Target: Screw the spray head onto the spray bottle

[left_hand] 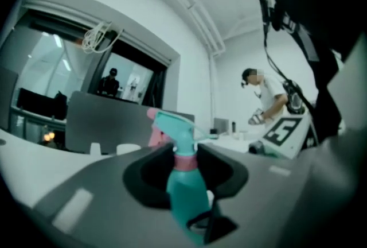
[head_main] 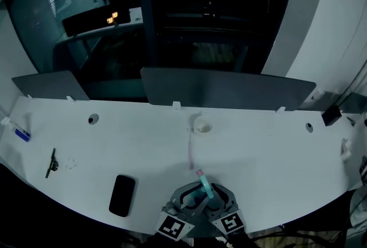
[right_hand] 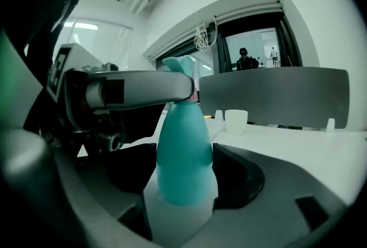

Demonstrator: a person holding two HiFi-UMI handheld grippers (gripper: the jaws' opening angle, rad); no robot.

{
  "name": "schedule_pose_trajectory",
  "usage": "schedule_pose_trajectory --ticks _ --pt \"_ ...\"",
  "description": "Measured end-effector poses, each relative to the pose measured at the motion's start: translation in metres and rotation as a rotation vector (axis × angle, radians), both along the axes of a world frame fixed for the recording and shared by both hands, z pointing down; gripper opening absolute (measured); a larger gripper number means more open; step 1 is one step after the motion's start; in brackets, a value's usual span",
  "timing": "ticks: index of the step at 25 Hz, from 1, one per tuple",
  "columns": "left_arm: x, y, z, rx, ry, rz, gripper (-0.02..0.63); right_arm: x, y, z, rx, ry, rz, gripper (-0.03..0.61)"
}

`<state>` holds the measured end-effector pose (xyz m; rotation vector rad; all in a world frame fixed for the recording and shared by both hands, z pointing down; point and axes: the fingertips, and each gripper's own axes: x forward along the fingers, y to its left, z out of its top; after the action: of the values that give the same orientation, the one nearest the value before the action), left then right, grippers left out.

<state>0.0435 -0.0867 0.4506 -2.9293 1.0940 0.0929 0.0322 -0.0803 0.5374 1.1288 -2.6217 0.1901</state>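
Dark partition panels and office glass stand behind a curved white desk. At the desk's left edge lies a small blue item. A little way in from it is a thin black tool, and a black phone lies flat close to the front edge.

About the middle of the front edge, both claws meet on the teal spray bottle, which stands roughly upright, held just over the desk. A white cup sits behind it, towards the back edge.

The left claw is closed high up, its jaws pinching the spray head at the pink collar where it meets the bottle's neck. The nozzle points away from that claw. The right claw sits lower, its jaws spread wide and pressed against either side of the bottle's round body, holding it steady.

At the far right, a small black box rests by the back edge.

The head is already seated on the neck and looks straight, with no gap visible under the collar. So the fitting is done and the turning seems under way or nearly finished. Whether the thread is fully tight cannot be told. What likely remains is a final twist of the collar against the held body, then setting the bottle down.
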Motion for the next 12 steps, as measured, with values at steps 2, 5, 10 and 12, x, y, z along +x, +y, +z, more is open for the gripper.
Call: schedule_pose_trajectory --ticks 2,5,10,12 --pt "0.003 0.005 -0.001 0.000 -0.006 0.134 0.128 0.003 0.004 0.004 0.001 -0.015 -0.120 0.314" --pt "0.004 0.018 0.010 -0.032 -0.102 0.400 0.129 0.005 0.014 0.011 -0.006 0.025 -0.398 0.314" --pt "0.004 0.033 0.013 -0.081 -0.173 0.644 0.129 -0.001 0.025 0.011 -0.109 0.041 -0.738 0.314" --pt "0.004 0.029 0.012 -0.061 -0.173 0.590 0.129 -0.001 0.021 0.011 -0.132 0.031 -0.684 0.316"
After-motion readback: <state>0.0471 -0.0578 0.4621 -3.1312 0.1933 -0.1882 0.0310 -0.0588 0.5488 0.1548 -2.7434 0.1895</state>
